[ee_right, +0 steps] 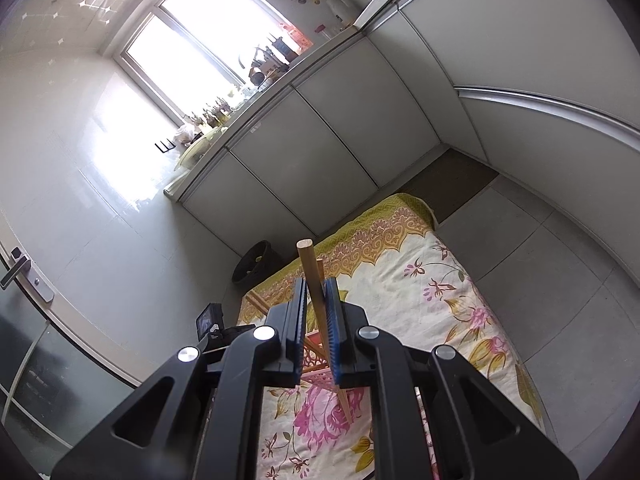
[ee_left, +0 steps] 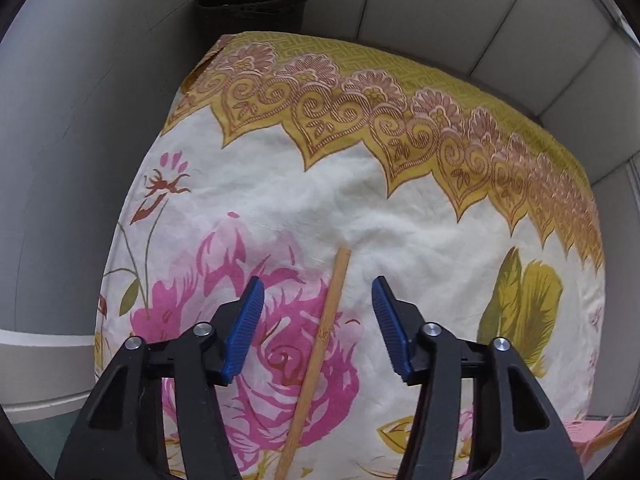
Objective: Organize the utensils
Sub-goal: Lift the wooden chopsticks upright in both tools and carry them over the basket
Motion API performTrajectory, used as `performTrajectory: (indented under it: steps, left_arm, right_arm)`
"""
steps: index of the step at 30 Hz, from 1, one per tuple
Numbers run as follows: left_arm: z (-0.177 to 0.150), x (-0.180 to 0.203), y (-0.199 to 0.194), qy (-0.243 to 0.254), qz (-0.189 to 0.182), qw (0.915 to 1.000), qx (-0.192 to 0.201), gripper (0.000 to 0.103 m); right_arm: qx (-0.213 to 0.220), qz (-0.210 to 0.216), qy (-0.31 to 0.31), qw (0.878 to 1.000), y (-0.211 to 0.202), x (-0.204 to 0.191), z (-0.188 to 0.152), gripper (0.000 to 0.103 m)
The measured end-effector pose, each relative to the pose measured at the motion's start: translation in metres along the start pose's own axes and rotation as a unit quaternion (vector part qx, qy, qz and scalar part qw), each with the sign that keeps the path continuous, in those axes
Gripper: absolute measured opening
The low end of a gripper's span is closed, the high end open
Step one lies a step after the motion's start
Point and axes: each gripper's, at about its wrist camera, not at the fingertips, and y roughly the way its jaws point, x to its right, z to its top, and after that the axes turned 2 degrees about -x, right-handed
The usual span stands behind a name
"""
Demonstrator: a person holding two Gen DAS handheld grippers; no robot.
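We see the left gripper (ee_left: 318, 304) pointing steeply down over a cream cloth printed with pink roses and a gold border (ee_left: 400, 216), which covers a table. Its two blue ribbed pads (ee_left: 244, 330) stand well apart, gripping nothing. Between them, on the cloth, lies one thin round bamboo chopstick (ee_left: 320, 344); neither pad touches it. Its long axis runs from the bottom edge of the left wrist view up and slightly right, the blunt end pointing away from the camera toward the gold border.

The right gripper (ee_right: 316, 292) has its jaws nearly closed on two bamboo chopsticks (ee_right: 312, 276), pinched together between the pads. They stand steeply, blunt ends poking up past the fingertips toward the white cabinet doors (ee_right: 320, 140), thinner ends slanting down toward the cloth. That makes three chopsticks we can count clearly.

One black woven wastebasket (ee_left: 254, 6) stands on the floor beyond the table's far corner.
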Motion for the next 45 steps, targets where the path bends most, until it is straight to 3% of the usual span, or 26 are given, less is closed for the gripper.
performTrajectory:
  steps: [1, 2, 4, 7, 10, 14, 17, 23, 29, 33, 40, 43, 45]
  left_arm:
    - [0.000, 0.005, 0.009, 0.013, 0.017, 0.9997, -0.009, 0.038]
    - [-0.001, 0.010, 0.012, 0.026, 0.031, 0.9992, -0.004, 0.037]
    - [-0.001, 0.016, 0.012, 0.036, 0.027, 0.9990, -0.002, 0.008]
    - [-0.010, 0.021, 0.010, 0.054, 0.046, 0.9974, 0.008, 0.006]
    - [-0.029, 0.006, -0.007, 0.027, 0.014, 0.9988, 0.038, 0.006]
    - [-0.074, -0.014, -0.067, 0.018, -0.030, 0.9938, 0.106, 0.006]
    - [-0.116, -0.020, -0.133, 0.032, -0.060, 0.9816, 0.178, 0.006]
    - [-0.195, -0.007, -0.250, 0.079, -0.098, 0.9447, 0.303, 0.006]
    - [-0.252, 0.021, -0.315, 0.136, -0.135, 0.9151, 0.355, 0.006]
    - [-0.266, 0.037, -0.335, 0.168, -0.172, 0.9094, 0.340, 0.006]
    - [-0.274, 0.062, -0.350, 0.225, -0.224, 0.9129, 0.257, 0.006]
    - [-0.282, 0.076, -0.343, 0.259, -0.213, 0.9167, 0.217, 0.006]
    - [-0.280, 0.078, -0.343, 0.256, -0.206, 0.9179, 0.222, 0.006]
  right_arm:
    - [-0.002, -0.001, 0.001, 1.000, 0.001, 0.001, 0.000, 0.011]
    - [-0.004, -0.003, 0.003, 1.000, 0.002, 0.003, 0.000, 0.011]
    - [-0.009, -0.008, 0.007, 1.000, 0.004, 0.006, -0.002, 0.011]
    - [-0.015, -0.009, 0.013, 1.000, 0.004, 0.009, -0.004, 0.011]
    - [-0.017, -0.005, 0.015, 1.000, -0.001, 0.006, -0.005, 0.011]
    - [-0.015, 0.002, 0.006, 1.000, -0.015, -0.005, -0.010, 0.011]
    - [-0.013, 0.014, 0.005, 1.000, -0.025, -0.015, -0.014, 0.011]
    - [-0.014, 0.031, -0.003, 0.999, -0.047, -0.040, -0.025, 0.011]
    - [-0.014, 0.042, -0.012, 0.999, -0.072, -0.063, -0.035, 0.011]
    - [-0.005, 0.045, -0.025, 0.999, -0.089, -0.077, -0.038, 0.011]
    - [0.002, 0.050, -0.027, 0.998, -0.104, -0.080, -0.036, 0.011]
    - [-0.005, 0.050, -0.023, 0.998, -0.103, -0.077, -0.036, 0.011]
    - [-0.006, 0.049, -0.024, 0.999, -0.102, -0.074, -0.036, 0.011]
